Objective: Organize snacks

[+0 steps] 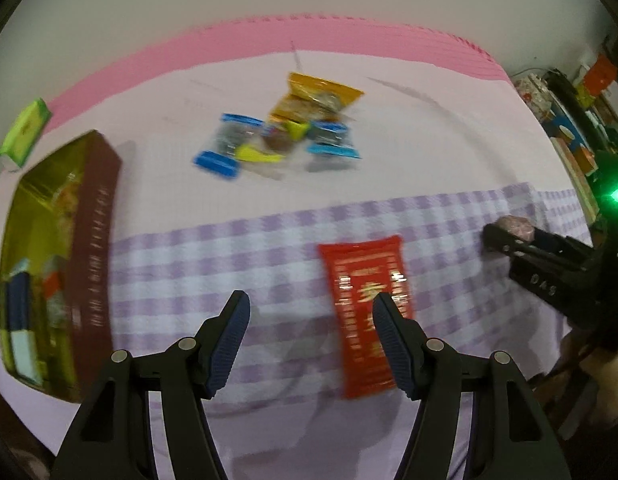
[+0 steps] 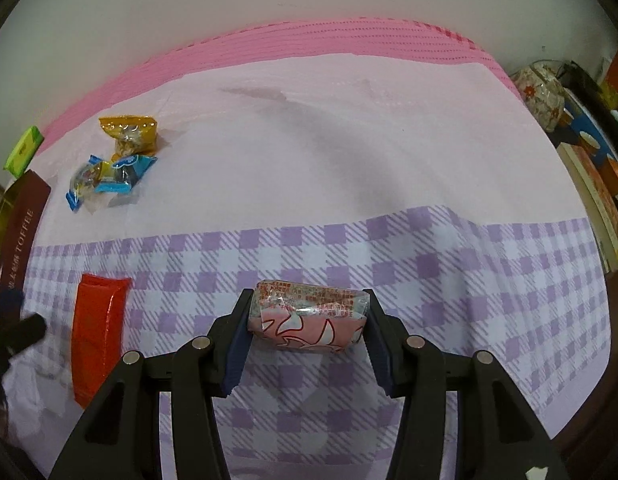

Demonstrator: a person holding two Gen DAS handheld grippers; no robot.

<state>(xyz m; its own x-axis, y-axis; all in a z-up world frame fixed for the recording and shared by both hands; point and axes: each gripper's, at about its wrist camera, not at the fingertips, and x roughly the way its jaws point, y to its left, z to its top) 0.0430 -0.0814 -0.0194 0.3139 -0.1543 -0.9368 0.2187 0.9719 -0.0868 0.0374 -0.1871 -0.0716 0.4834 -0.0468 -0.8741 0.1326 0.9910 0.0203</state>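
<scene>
My right gripper (image 2: 307,314) is shut on a pink and white wrapped snack (image 2: 307,316), held crosswise between its pads above the checked cloth; the same gripper (image 1: 509,234) shows at the right of the left wrist view. My left gripper (image 1: 311,312) hangs open and empty over the cloth, its right finger over a red snack packet (image 1: 359,280) that lies flat. The red packet (image 2: 97,328) also lies at the left of the right wrist view. A brown toffee box (image 1: 91,248) with several snacks inside stands at the left. A small pile of blue and yellow snack packets (image 1: 285,132) lies farther back.
A green packet (image 1: 25,130) lies at the far left by the pink band of the cloth (image 1: 309,36). Books and boxes (image 2: 589,168) are stacked beyond the table's right edge. A wall rises behind the table.
</scene>
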